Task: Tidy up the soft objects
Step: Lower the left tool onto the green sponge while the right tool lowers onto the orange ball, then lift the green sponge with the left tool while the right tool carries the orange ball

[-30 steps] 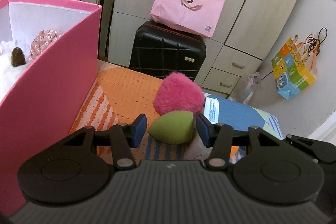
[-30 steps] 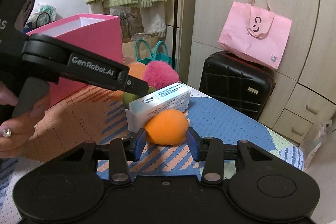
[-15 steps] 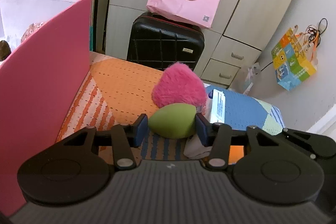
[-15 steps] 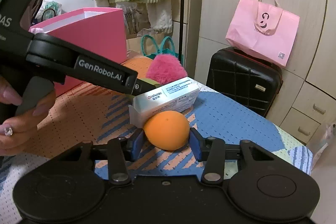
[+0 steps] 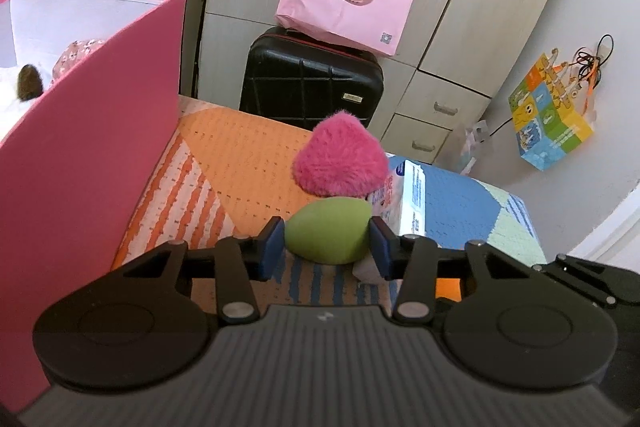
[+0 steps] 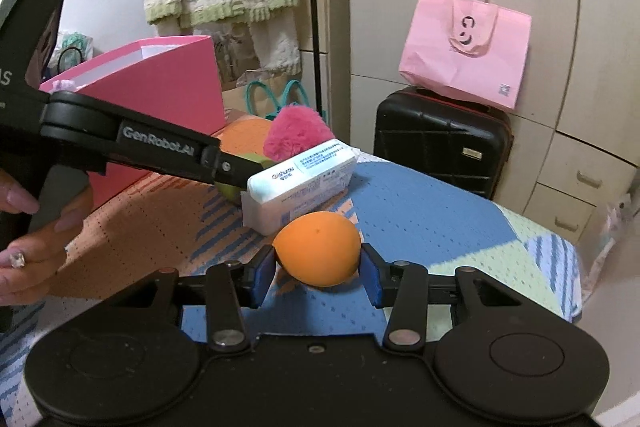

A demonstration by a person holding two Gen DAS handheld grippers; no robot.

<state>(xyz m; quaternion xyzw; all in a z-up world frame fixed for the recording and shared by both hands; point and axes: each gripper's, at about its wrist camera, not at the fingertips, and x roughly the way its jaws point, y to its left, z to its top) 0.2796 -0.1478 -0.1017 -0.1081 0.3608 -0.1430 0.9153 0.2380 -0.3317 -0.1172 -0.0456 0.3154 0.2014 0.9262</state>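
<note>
While my left tongs point(image 5: 327, 242) are closing on the green sponge point(image 5: 328, 230) beside the pink box point(image 5: 92, 131), I should squeeze lightly. My right tongs point(image 6: 318, 273) grip the orange sponge point(image 6: 318, 247) above the cloth point(image 6: 420, 211); keep it level.

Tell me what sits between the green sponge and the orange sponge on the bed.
A white tissue pack lies between the green sponge and orange sponge, shown in the right wrist view.
</note>
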